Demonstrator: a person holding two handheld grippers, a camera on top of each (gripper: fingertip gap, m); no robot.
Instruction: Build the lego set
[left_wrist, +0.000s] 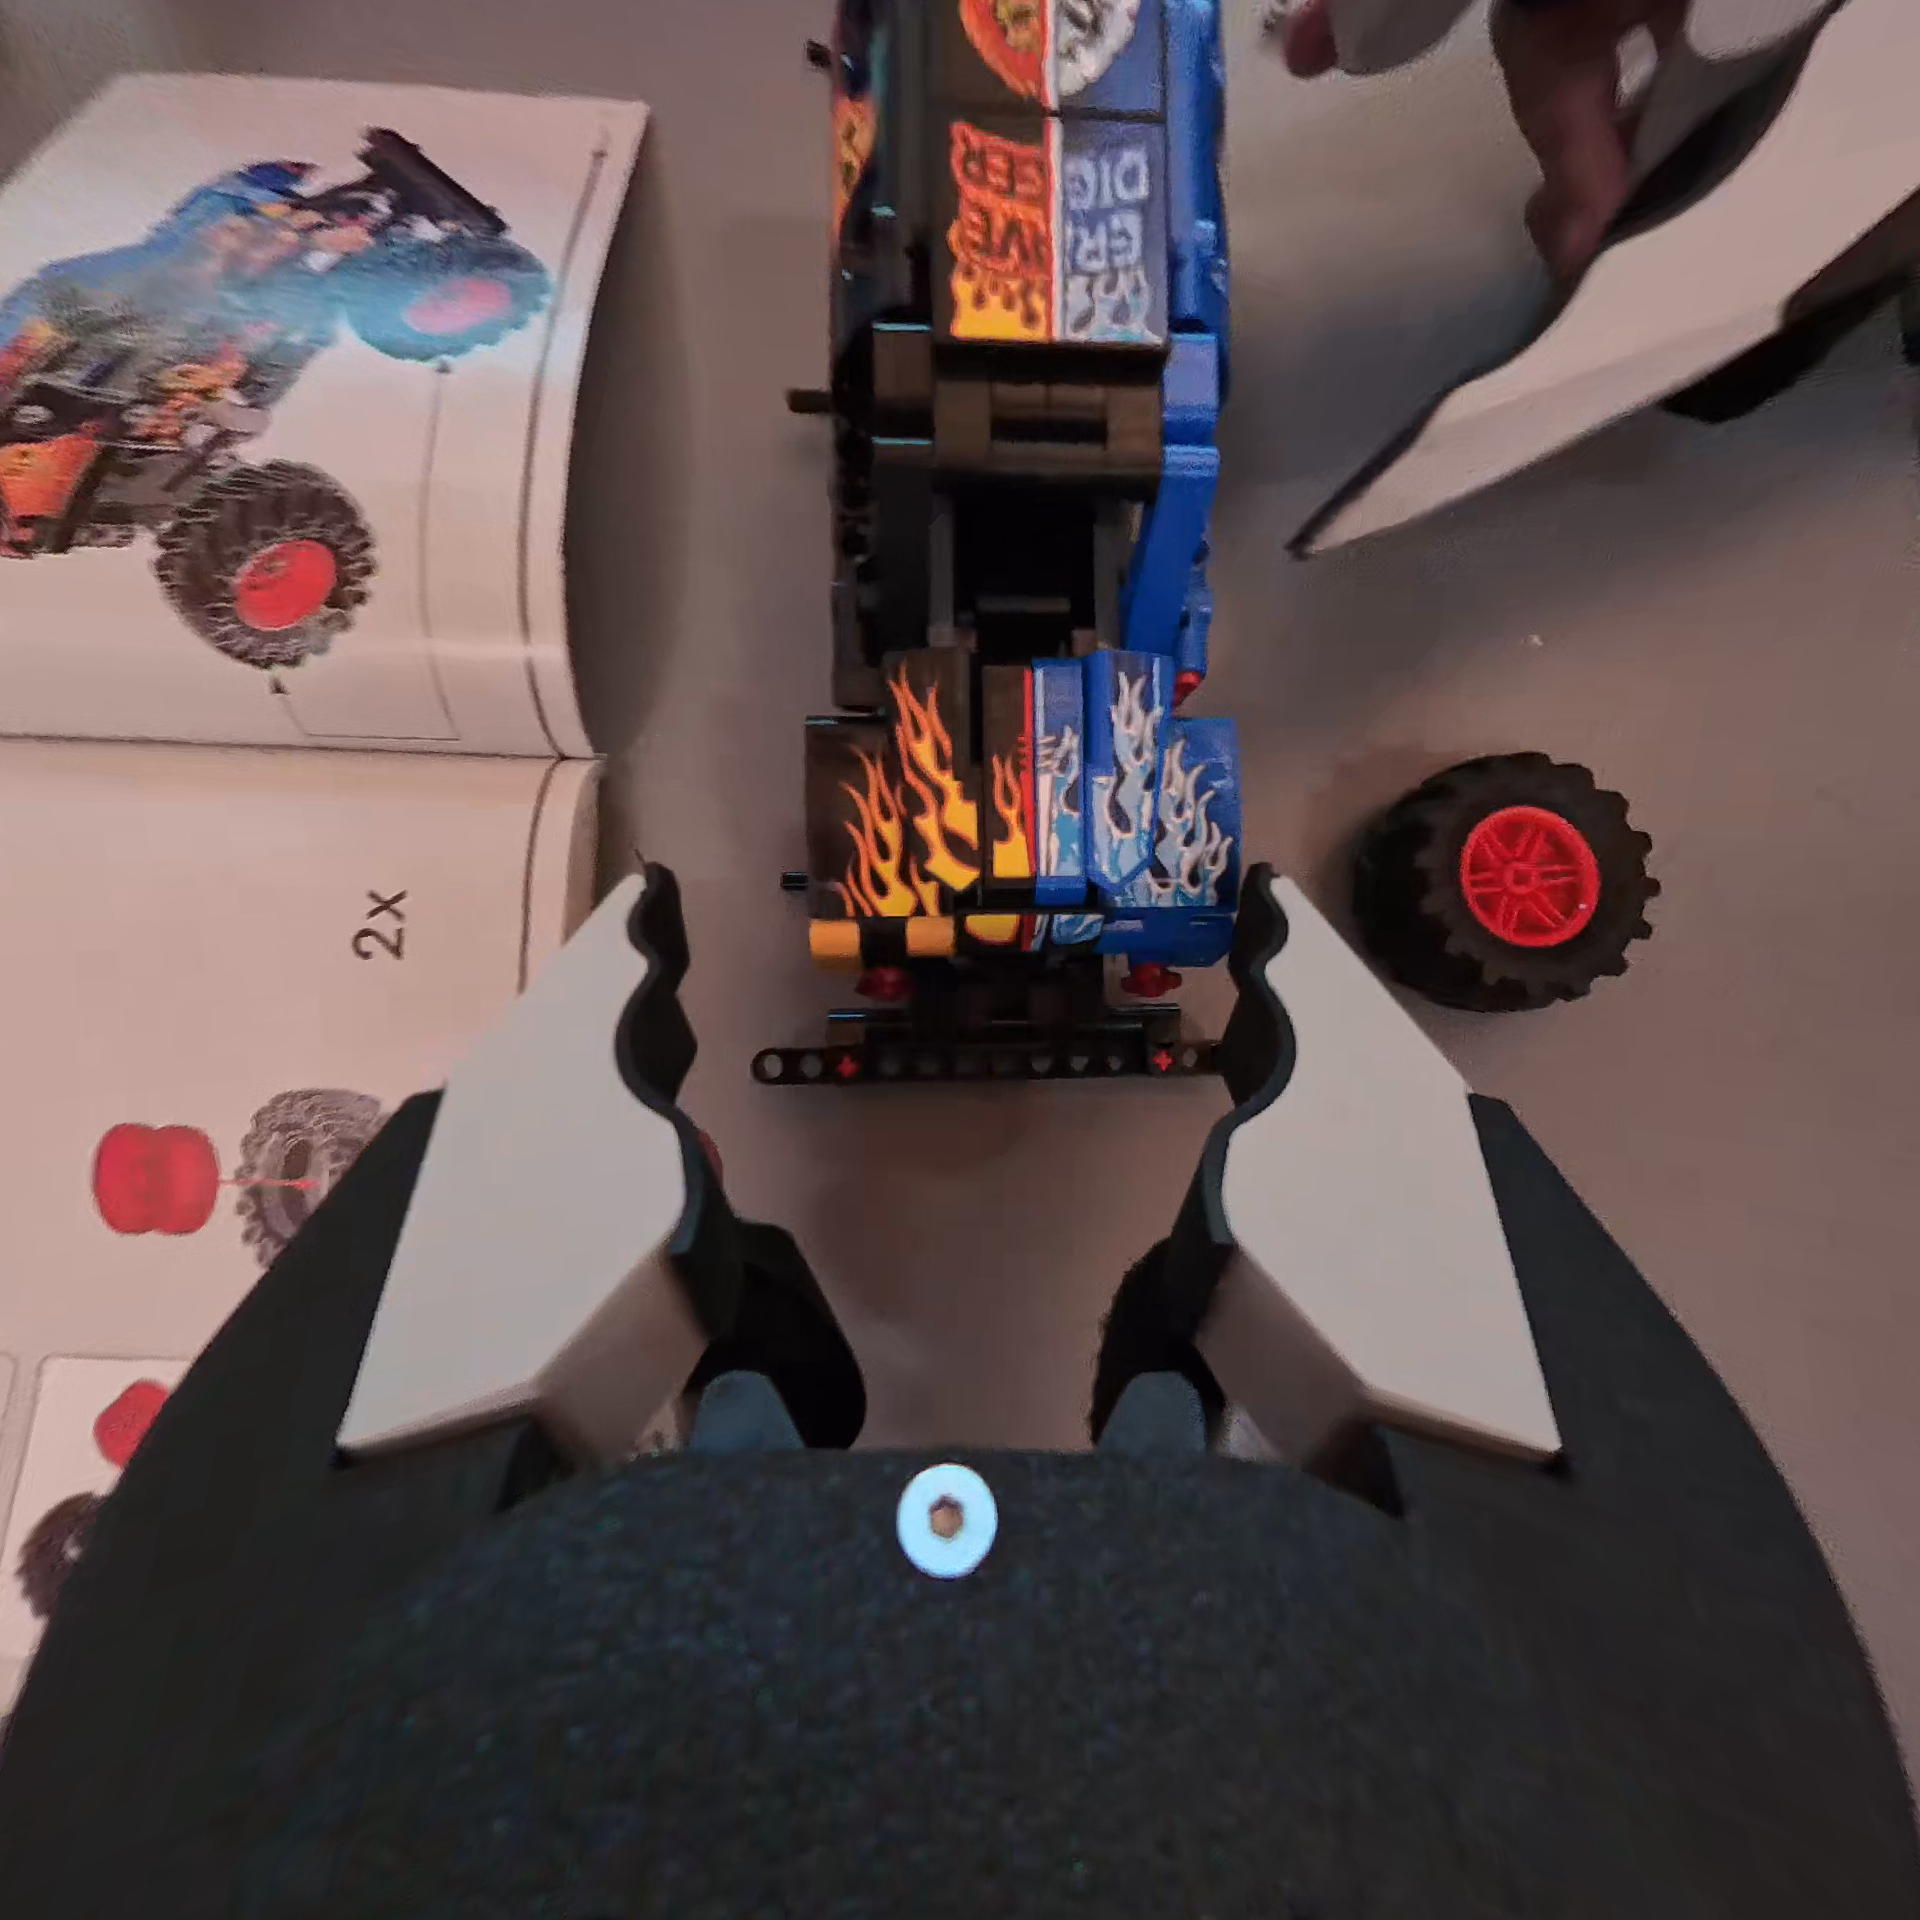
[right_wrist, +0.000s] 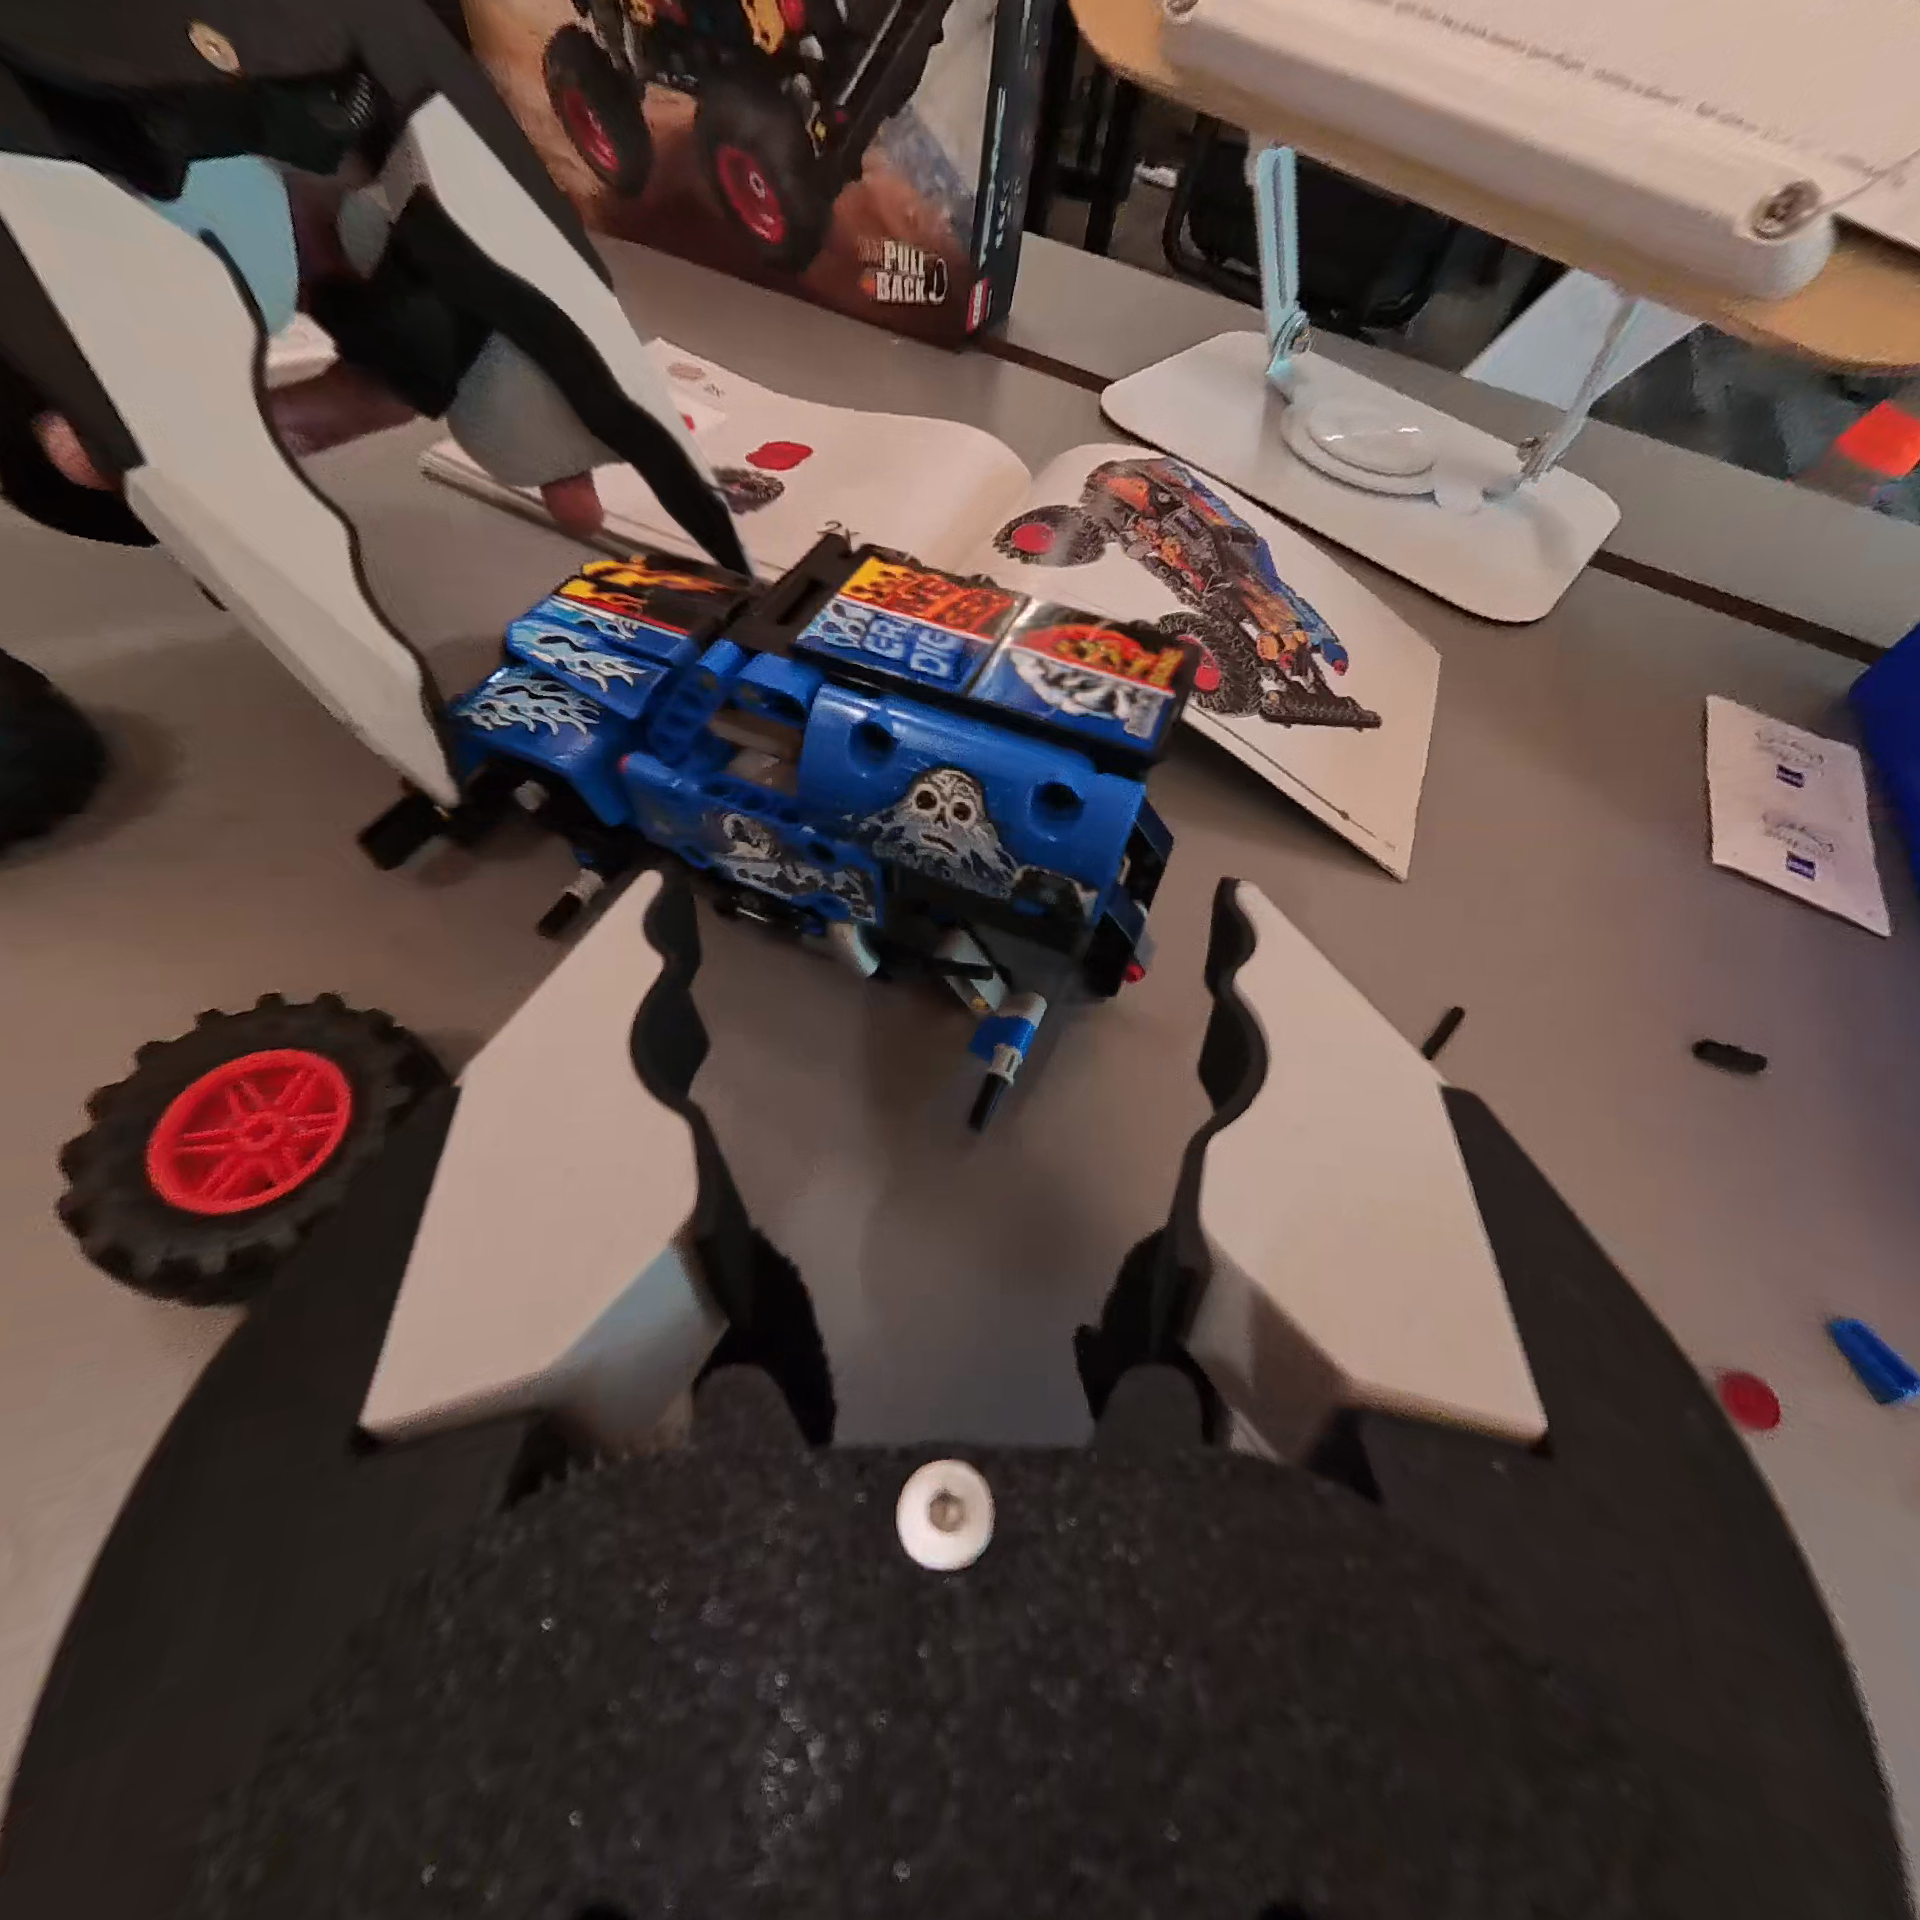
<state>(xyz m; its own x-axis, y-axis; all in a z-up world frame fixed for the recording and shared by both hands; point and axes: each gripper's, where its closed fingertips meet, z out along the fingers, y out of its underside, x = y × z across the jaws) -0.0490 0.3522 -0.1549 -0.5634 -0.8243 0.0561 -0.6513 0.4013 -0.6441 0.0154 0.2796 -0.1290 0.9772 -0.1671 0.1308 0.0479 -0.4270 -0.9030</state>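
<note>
The wheel-less Lego truck body (left_wrist: 1023, 810), black with orange flames on one half and blue with white flames on the other, lies on the grey table. My left gripper (left_wrist: 956, 894) is open, its fingers on either side of the hood's front end. The right finger is close against the blue side and the left finger stands apart. The right wrist view shows the truck (right_wrist: 831, 748) side-on with the left gripper (right_wrist: 592, 675) over its hood. My right gripper (right_wrist: 945, 914) is open and empty, just short of the truck's rear. A black tyre with a red hub (right_wrist: 239, 1138) lies flat beside the truck (left_wrist: 1507, 883).
The open instruction booklet (left_wrist: 291, 520) lies beside the truck. Behind it stand the set's box (right_wrist: 810, 156) and a white lamp base (right_wrist: 1351, 468). At the right lie small black pins (right_wrist: 1730, 1058), a blue piece (right_wrist: 1870, 1371), a red round piece (right_wrist: 1748, 1401) and a paper sachet (right_wrist: 1797, 810). My right tips are roughly 15 cm from the red round piece (right_wrist: 1748, 1401).
</note>
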